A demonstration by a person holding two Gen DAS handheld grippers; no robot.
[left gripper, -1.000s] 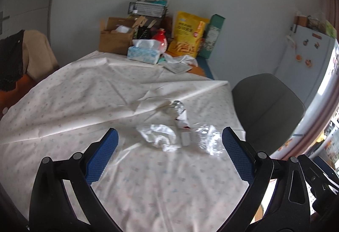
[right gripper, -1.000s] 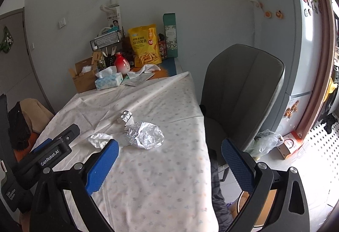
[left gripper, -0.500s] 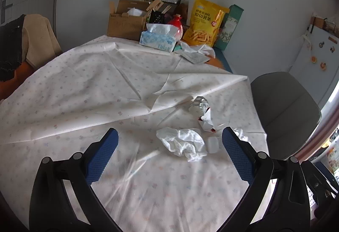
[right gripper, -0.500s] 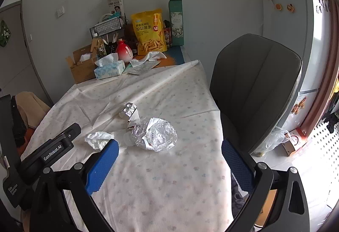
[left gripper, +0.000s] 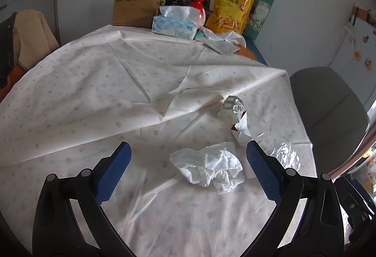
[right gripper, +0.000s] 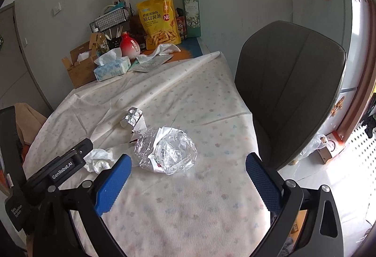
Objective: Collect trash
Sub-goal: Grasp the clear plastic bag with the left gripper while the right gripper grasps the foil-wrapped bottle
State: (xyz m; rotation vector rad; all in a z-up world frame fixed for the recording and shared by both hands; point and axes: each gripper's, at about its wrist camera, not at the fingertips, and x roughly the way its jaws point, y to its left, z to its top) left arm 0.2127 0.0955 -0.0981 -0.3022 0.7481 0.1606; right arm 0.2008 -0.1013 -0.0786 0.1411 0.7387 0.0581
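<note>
A crumpled white tissue [left gripper: 209, 169] lies on the tablecloth between the fingers of my open left gripper [left gripper: 188, 160], nearer the right finger. A crumpled clear plastic wrapper [right gripper: 165, 150] lies just ahead of my open right gripper [right gripper: 188, 172]; it also shows in the left wrist view [left gripper: 285, 156]. A silver pill blister pack [right gripper: 132, 116] and a torn white and red paper scrap [left gripper: 242, 131] lie just beyond. The tissue also shows in the right wrist view [right gripper: 98, 158], partly behind the left gripper's body [right gripper: 58, 170]. Both grippers are empty.
A grey chair [right gripper: 289, 83] stands at the table's right edge. At the far end stand a tissue box [left gripper: 175, 25], a cardboard box [left gripper: 134, 7], a red vase [left gripper: 198, 10], a yellow snack bag [left gripper: 232, 10] and a green box [left gripper: 260, 13]. A fridge [right gripper: 322, 10] stands at right.
Both grippers have moved forward and lower toward the trash. The tissue now sits between the left fingers and the plastic wrapper is closer to the right gripper. Both stay open.
</note>
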